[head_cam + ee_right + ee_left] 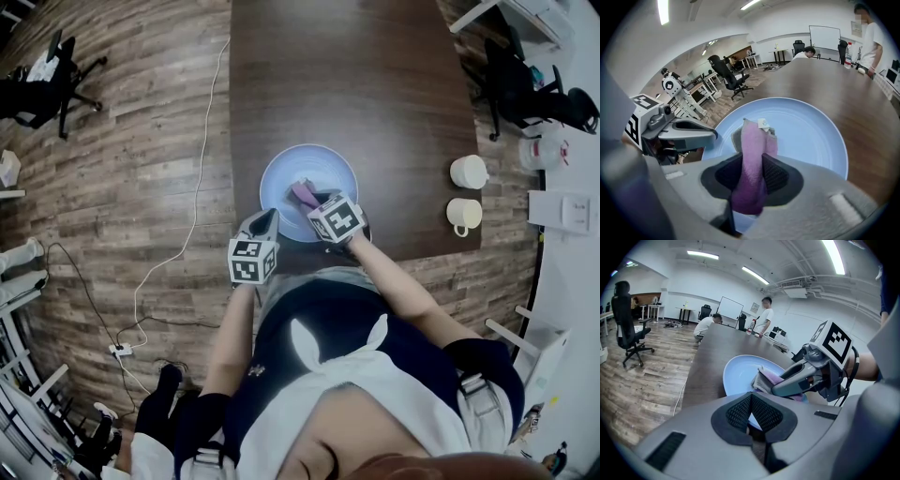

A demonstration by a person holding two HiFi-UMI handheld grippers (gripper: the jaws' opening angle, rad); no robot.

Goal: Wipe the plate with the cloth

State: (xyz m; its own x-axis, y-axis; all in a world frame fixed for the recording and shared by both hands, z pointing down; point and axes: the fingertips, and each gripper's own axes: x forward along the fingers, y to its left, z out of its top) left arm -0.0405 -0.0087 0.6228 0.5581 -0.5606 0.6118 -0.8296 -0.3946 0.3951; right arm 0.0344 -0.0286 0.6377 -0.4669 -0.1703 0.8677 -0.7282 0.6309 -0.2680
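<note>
Table (356, 75) carries it all. Plate (319, 164) sits at its near edge, w/in reach. Your left gripper (751, 399) pinches the rim, prob. to stop sliding. Right gripper (753, 170) clamps the purple cloth (752, 140), pressed onto the plate's middle for wiping. Count: 1 table, 1 plate, 2 grippers, 2 cups (469, 172), 1 cloth.

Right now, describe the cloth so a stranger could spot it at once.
On the long dark brown wooden table, find the round pale blue plate near the person's edge. The folded purple cloth rests on it, pinched between the jaws of the right gripper; nothing else there is soft or purple.
</note>
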